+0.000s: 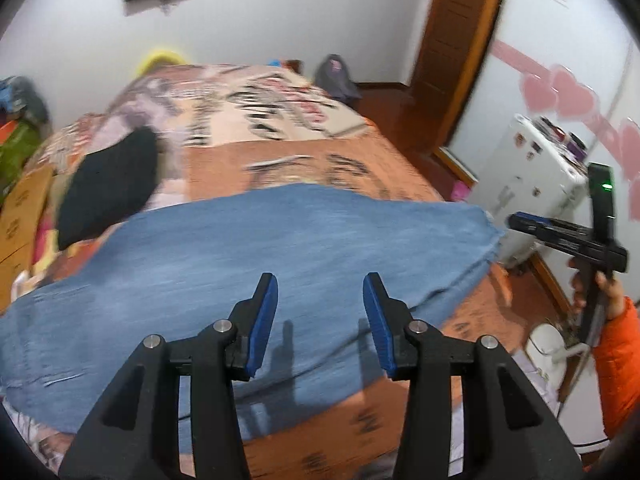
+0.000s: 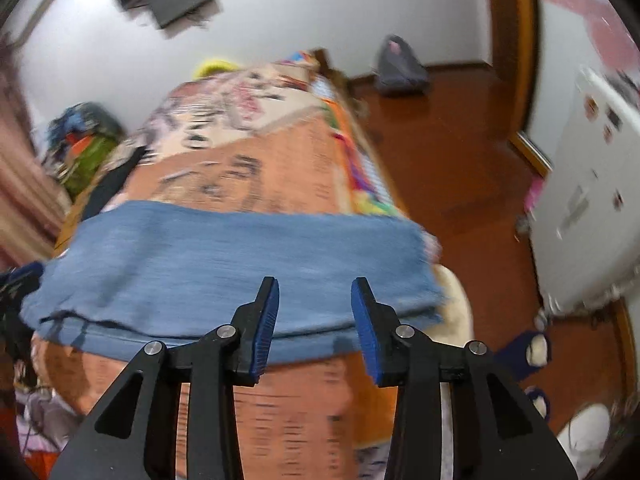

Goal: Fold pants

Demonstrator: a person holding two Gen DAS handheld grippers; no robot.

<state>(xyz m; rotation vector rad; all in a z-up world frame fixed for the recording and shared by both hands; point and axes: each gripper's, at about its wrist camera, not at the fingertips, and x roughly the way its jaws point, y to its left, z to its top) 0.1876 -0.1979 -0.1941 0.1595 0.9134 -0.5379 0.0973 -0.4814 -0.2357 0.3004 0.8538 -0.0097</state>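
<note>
Blue jeans (image 1: 224, 264) lie flat across the near end of an orange patterned bed (image 1: 320, 160), legs stacked, frayed hems at the right. My left gripper (image 1: 320, 292) is open and empty, held above the jeans' near edge. My right gripper (image 2: 314, 296) is open and empty, above the near edge of the jeans (image 2: 224, 260) by their right end. In the left wrist view the right gripper (image 1: 560, 236) shows off the bed's right side, held by a hand in an orange sleeve.
A black garment (image 1: 108, 184) lies on the bed's left side, behind the jeans. A white cabinet (image 1: 532, 176) stands to the right on the wooden floor (image 2: 460, 160). Slippers (image 2: 528, 352) lie on the floor. A cardboard box (image 1: 20, 220) and clutter sit at the left.
</note>
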